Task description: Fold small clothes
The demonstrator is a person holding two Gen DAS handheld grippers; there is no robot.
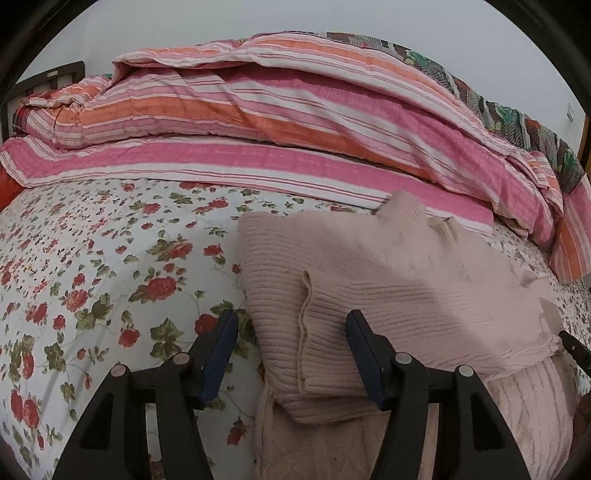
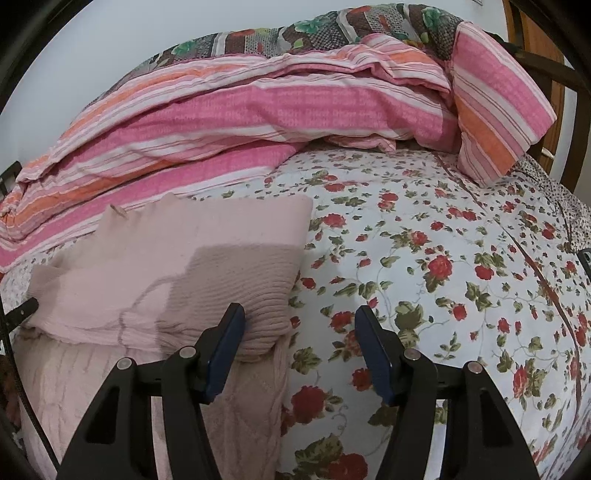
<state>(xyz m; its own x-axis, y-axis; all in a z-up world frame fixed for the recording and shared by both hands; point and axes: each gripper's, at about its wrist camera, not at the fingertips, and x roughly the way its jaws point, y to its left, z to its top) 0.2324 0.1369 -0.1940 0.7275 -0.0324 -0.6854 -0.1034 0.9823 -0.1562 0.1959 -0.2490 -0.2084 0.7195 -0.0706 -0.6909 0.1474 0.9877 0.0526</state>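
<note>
A pale pink ribbed sweater [image 1: 388, 280] lies folded on the floral bed sheet [image 1: 92, 277]. It rests partly on a second pink cable-knit garment [image 1: 517, 406]. My left gripper [image 1: 292, 315] is open just above the sweater's near left edge. A folded cuff seam lies between its jaws, and the pads stand clear of it. In the right wrist view the same sweater [image 2: 166, 258] fills the left side. My right gripper [image 2: 300, 310] is open at the sweater's near right corner. Its left finger [image 2: 225, 343] overlaps the knit, and floral sheet [image 2: 443, 277] shows between the jaws.
A bunched pink and orange striped quilt [image 1: 277, 110] runs along the far side of the bed, with a dark patterned blanket [image 2: 332, 29] behind it. Its striped end [image 2: 495, 103] hangs at the far right. A wooden frame [image 2: 535, 40] stands beyond. Floral sheet spreads left and right of the sweater.
</note>
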